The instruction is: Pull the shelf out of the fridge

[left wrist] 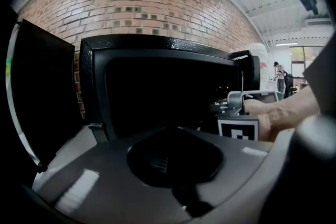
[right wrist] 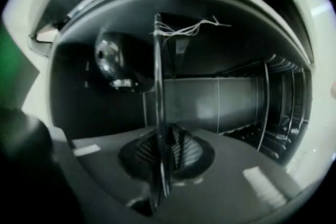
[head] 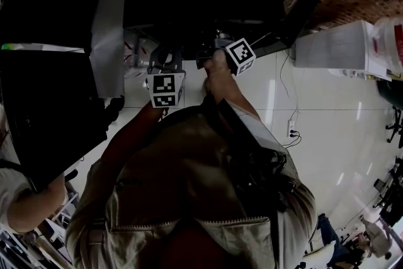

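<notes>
We judged the pull barely started. Our right gripper (right wrist: 164, 157) was clamped on the near edge of the shelf (right wrist: 157, 86), which showed edge-on between its jaws, the rest inside the fridge (right wrist: 226, 102). The next move called for a straight, level draw toward us along the rails (right wrist: 278, 136). Our left gripper (left wrist: 170, 160) hung just left, jaws together on nothing, outside the opening. Both arms (head: 236, 101) reached forward.
</notes>
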Demonstrator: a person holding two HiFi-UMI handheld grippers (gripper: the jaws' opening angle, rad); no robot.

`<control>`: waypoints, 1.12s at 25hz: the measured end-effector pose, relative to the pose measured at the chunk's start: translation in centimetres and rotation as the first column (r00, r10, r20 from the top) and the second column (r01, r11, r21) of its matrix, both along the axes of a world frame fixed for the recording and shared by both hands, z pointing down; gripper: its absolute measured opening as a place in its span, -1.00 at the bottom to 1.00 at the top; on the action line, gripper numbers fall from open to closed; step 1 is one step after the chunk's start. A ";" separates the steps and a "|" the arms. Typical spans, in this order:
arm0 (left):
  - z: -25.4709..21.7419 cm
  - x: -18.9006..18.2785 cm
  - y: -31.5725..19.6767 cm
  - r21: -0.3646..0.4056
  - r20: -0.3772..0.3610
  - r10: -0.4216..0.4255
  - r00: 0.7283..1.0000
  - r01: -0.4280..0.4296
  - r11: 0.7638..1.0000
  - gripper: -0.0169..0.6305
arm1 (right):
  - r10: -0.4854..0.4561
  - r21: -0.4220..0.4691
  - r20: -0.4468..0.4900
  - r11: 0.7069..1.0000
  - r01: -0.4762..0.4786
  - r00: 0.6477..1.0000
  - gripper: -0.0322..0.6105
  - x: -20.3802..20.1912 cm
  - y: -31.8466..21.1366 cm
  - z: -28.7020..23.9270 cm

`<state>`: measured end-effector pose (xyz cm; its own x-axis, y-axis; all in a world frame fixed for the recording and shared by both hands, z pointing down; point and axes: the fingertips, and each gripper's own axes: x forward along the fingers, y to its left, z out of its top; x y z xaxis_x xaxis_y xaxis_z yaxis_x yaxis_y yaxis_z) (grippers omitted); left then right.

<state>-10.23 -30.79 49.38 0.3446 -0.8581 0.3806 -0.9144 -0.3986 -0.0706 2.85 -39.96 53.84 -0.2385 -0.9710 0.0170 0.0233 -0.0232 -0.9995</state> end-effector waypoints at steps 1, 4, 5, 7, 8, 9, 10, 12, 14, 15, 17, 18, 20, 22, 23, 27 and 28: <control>0.1 -0.1 0.6 -0.003 -0.001 0.004 1.000 -0.004 1.000 -0.93 | -0.001 0.002 0.000 1.000 0.001 1.000 -0.87 0.0 0.4 0.0; 0.1 -0.5 2.1 -0.002 -0.006 0.010 1.000 -0.010 1.000 -0.93 | -0.006 0.010 -0.004 1.000 0.006 1.000 -0.86 0.1 1.7 -0.4; 0.1 -0.8 2.5 0.001 -0.006 0.009 1.000 -0.009 1.000 -0.93 | -0.008 0.012 -0.002 1.000 0.008 1.000 -0.86 0.2 2.2 -0.4; 0.0 -1.3 3.3 0.008 -0.007 0.003 1.000 -0.003 1.000 -0.93 | -0.011 0.013 0.001 1.000 0.011 1.000 -0.86 0.3 3.1 -0.4; 0.0 -1.6 3.6 0.011 -0.009 0.000 1.000 0.000 1.000 -0.93 | -0.012 0.012 0.003 1.000 0.012 1.000 -0.86 0.4 3.6 -0.3; 0.0 -1.9 4.0 0.013 -0.011 -0.003 1.000 0.004 1.000 -0.93 | -0.012 0.011 0.005 1.000 0.012 1.000 -0.86 0.4 4.1 -0.3; -0.1 -2.1 4.4 0.015 -0.013 -0.006 1.000 0.006 1.000 -0.93 | -0.012 0.010 0.007 1.000 0.012 1.000 -0.86 0.4 4.6 -0.3; 0.0 -2.7 5.2 0.016 -0.019 -0.011 1.000 0.011 1.000 -0.93 | -0.013 0.011 0.010 1.000 0.013 1.000 -0.86 0.4 5.7 -0.8; 0.0 -3.5 6.2 0.020 -0.023 -0.019 1.000 0.020 1.000 -0.93 | -0.019 0.017 0.005 1.000 0.018 1.000 -0.85 0.5 6.7 -0.9; 0.0 -3.9 6.7 0.021 -0.026 -0.025 0.999 0.025 0.999 -0.93 | -0.021 0.020 0.009 1.000 0.021 1.000 -0.85 0.5 7.2 -1.2; 0.1 -4.7 8.0 0.020 -0.031 -0.035 0.999 0.036 0.999 -0.93 | -0.028 0.029 0.021 0.999 0.027 0.999 -0.85 0.5 8.4 -2.2; 0.2 -5.0 8.6 0.023 -0.033 -0.040 0.999 0.041 0.999 -0.93 | -0.032 0.034 0.025 0.999 0.031 0.999 -0.85 0.5 9.0 -2.5; 0.2 -5.5 9.7 0.038 -0.039 -0.044 0.998 0.045 0.998 -0.93 | -0.035 0.037 0.039 0.999 0.034 0.999 -0.85 0.7 10.4 -2.9; 0.2 -5.9 10.9 0.040 -0.048 -0.042 0.998 0.043 0.998 -0.93 | -0.036 0.036 0.055 0.999 0.034 0.998 -0.85 0.7 11.8 -3.1; 0.2 -6.2 11.6 0.036 -0.052 -0.042 0.998 0.043 0.998 -0.93 | -0.036 0.037 0.060 0.999 0.034 0.998 -0.85 0.7 12.5 -3.3; 0.5 -7.9 13.4 0.025 -0.065 -0.073 0.995 0.075 0.997 -0.93 | -0.039 0.051 0.056 0.998 0.036 0.998 -0.85 1.0 15.3 -4.2; 0.5 -8.2 13.8 0.029 -0.072 -0.078 0.994 0.080 0.996 -0.93 | -0.040 0.054 0.051 0.998 0.038 0.998 -0.85 1.0 16.2 -4.3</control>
